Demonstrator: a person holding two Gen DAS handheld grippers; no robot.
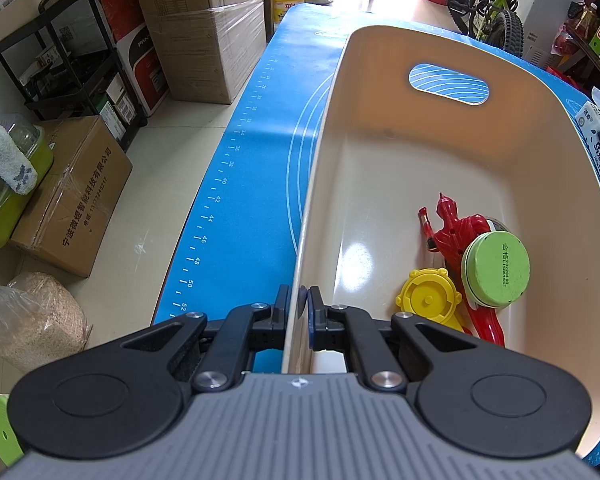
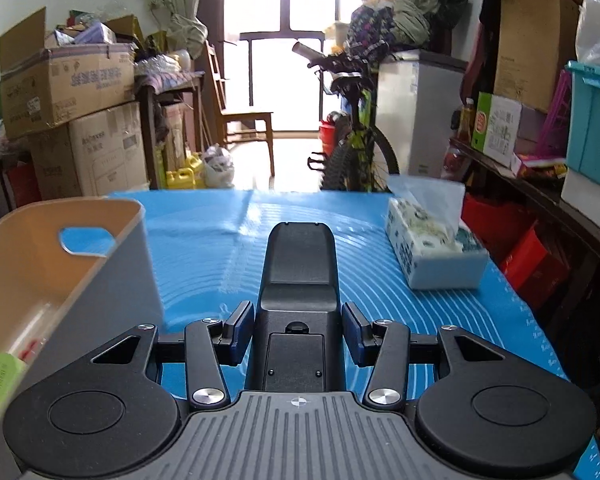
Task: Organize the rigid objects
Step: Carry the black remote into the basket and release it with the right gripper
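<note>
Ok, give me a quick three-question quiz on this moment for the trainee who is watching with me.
1. True or false: the left gripper is clamped on the rim of the beige bin.
2. What sits between the right gripper's fingers? A) tissue box B) black device C) yellow lid
3. How many items lie inside the bin, and which?

Key
1. True: its jaws pinch the near rim.
2. B.
3. Three: the red toy figure, the yellow lid and the green round tin, bunched against the bin's right wall.
</note>
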